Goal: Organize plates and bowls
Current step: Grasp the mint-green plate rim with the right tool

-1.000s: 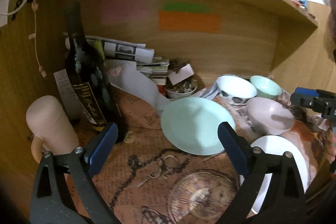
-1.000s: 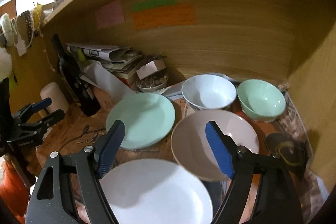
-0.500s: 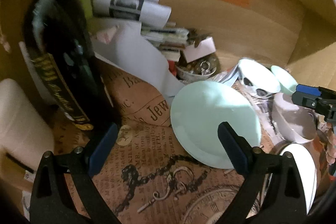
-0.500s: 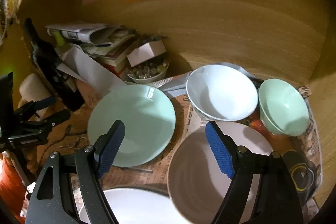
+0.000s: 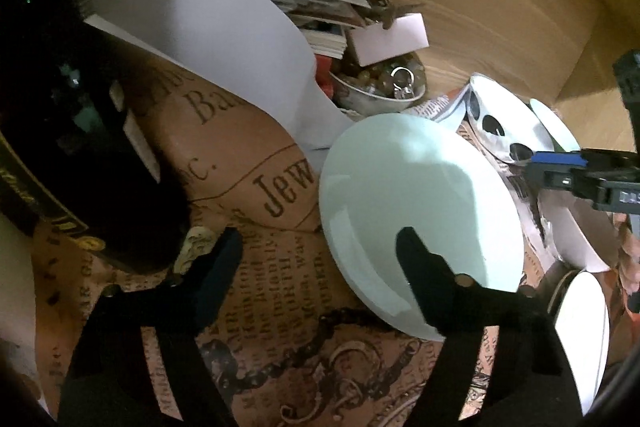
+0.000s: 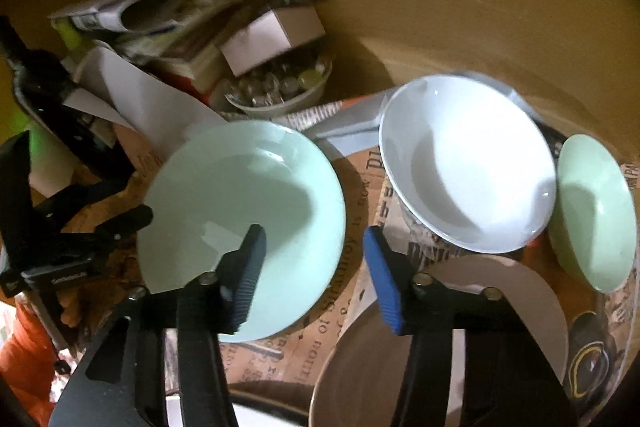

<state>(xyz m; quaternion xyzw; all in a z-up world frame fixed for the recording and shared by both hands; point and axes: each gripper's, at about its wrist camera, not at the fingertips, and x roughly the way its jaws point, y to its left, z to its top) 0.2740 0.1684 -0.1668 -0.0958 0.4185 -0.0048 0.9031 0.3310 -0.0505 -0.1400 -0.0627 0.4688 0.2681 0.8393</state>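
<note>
green plate (image 5: 420,211) flat on paper liner, mid-shelf | left gripper (image 5: 320,251) apart, straddling its near-left rim, closer | right gripper (image 6: 316,267) apart over right rim | grab likely left

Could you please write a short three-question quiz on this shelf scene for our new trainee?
1. True or false: the left gripper is shut on the green plate.
2. Which dish stands right beside the white bowl, on its right in the right wrist view? A) a green bowl B) a red cup C) a black pan
3. Fill in: the small bowl by the paper stack holds ____.

Key
1. False: both jaws stand open; one finger is over the plate, the other over the printed paper.
2. A, the green bowl.
3. Small trinkets.
</note>
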